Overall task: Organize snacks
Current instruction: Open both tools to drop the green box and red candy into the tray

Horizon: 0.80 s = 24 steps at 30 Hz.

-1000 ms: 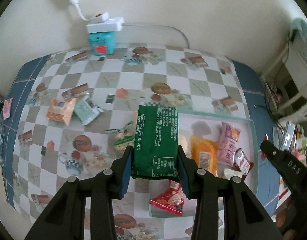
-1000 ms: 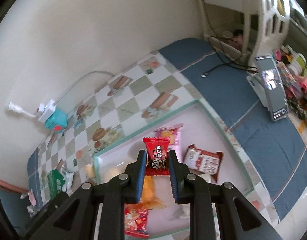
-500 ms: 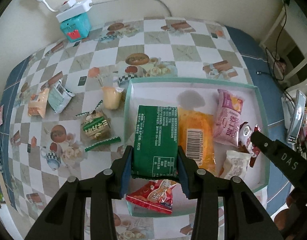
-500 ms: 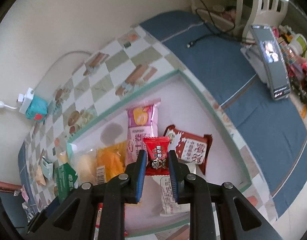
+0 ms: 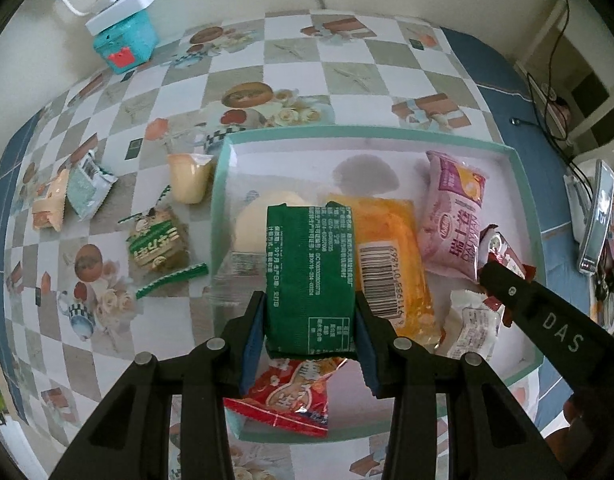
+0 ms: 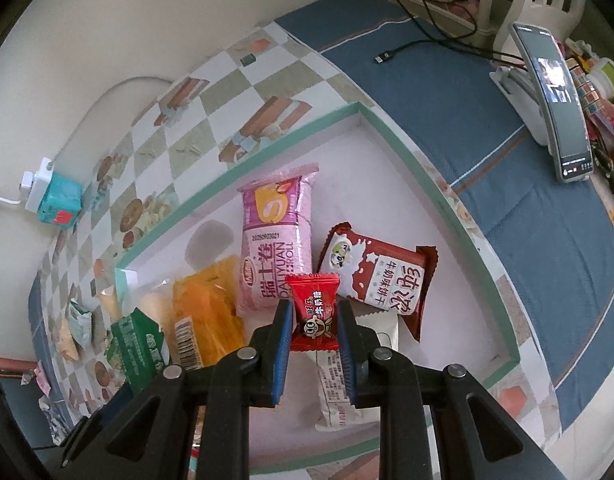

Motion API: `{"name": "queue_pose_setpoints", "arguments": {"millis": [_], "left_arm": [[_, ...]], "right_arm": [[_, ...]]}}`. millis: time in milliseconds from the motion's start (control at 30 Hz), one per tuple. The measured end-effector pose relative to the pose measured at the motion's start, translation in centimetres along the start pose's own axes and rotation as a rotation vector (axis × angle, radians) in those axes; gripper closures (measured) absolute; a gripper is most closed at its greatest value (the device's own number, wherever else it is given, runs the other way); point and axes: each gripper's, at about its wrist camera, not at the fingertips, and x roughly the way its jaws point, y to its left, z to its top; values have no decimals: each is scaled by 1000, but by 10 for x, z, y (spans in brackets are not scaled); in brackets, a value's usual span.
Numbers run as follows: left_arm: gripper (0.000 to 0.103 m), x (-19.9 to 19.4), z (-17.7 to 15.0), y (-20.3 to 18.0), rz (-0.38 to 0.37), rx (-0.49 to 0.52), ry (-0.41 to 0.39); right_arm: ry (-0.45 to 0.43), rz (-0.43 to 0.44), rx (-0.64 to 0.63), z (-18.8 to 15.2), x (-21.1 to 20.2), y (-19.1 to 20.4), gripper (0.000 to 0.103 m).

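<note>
My left gripper [image 5: 310,316] is shut on a dark green snack packet [image 5: 309,276], held over the left half of a white tray with a green rim [image 5: 221,200]. My right gripper [image 6: 314,320] is shut on a small red candy packet [image 6: 314,308] above the tray's floor [image 6: 387,184]. Inside the tray lie an orange packet [image 5: 391,248], a pink roll packet [image 6: 277,236], a brown packet [image 6: 381,274], a white packet [image 6: 339,384], a pale bun [image 5: 249,220] and a red packet [image 5: 291,396].
Loose snacks lie on the checkered cloth left of the tray: a green biscuit packet [image 5: 157,240], a pale yellow one [image 5: 189,178], a mint one [image 5: 87,188] and an orange one [image 5: 47,204]. A teal box with a power strip [image 5: 125,36] stands at the wall. A phone on a stand [image 6: 555,100] is to the right.
Both grippers have come down toward the tray with their packets still gripped. The left one has shifted from the tray's left edge to over its inside.
</note>
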Motion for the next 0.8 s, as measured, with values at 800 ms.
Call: {"name": "queue_pose_setpoints", "arguments": {"millis": [800], "left_arm": [[21, -29, 7, 13, 25, -40, -52]], "right_arm": [[-88, -16, -32, 7, -36, 13, 43]]}}
